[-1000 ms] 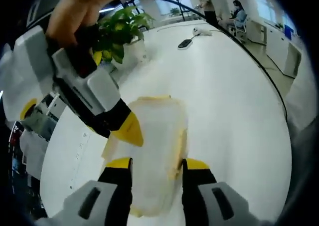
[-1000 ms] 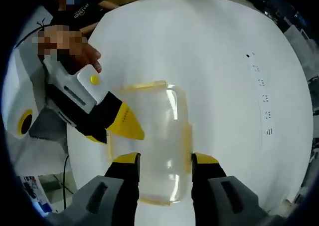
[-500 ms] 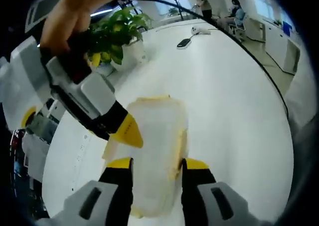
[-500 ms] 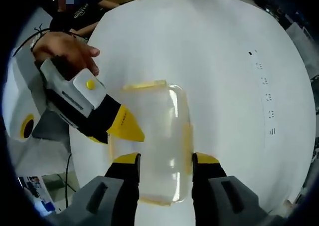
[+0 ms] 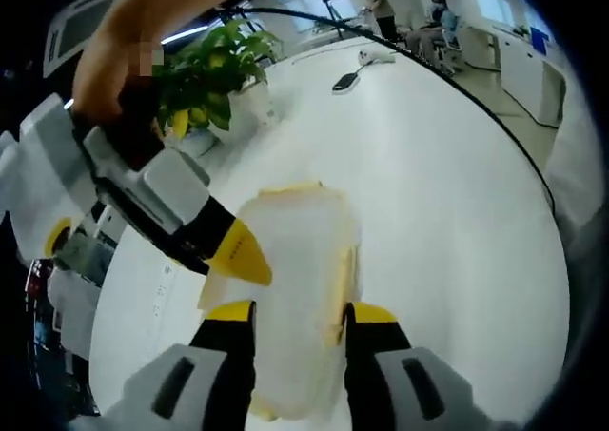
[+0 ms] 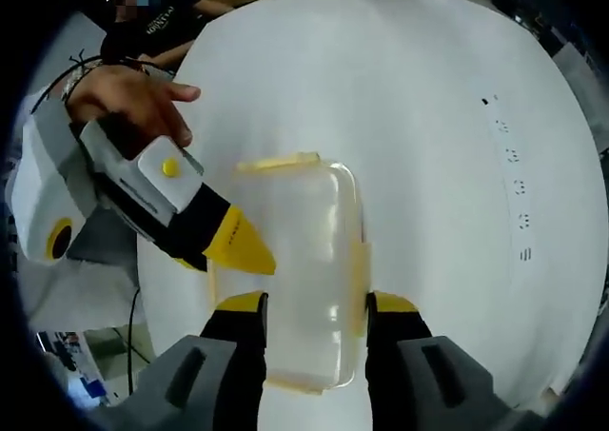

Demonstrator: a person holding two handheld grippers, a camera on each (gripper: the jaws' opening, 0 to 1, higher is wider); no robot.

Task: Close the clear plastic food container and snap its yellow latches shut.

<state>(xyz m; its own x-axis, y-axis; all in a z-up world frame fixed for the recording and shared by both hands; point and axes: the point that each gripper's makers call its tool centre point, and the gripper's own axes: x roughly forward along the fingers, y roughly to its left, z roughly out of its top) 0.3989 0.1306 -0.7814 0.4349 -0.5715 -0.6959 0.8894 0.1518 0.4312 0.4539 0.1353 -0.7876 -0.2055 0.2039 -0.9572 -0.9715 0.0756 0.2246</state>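
Observation:
The clear plastic container (image 5: 303,250) lies flat on the white table with its lid on and yellow latches along its edges. My left gripper (image 5: 297,319) hangs open over its near end, one jaw to each side. My right gripper (image 5: 238,257) reaches in from the upper left, its yellow tip at the container's left edge. In the right gripper view the container (image 6: 300,260) lies the same way, a yellow latch (image 6: 276,162) at its far end. My right gripper (image 6: 316,305) is open over the near end. The left gripper (image 6: 240,246) touches the left rim.
A potted plant (image 5: 214,69) stands at the table's far left edge, with a dark flat object (image 5: 344,81) further back. People sit beyond the table. A hand (image 6: 133,103) holds the left gripper. Socket marks (image 6: 514,188) dot the round white table (image 6: 428,117).
Both views have drifted slightly. The grippers and the container keep nearly the same places relative to each other.

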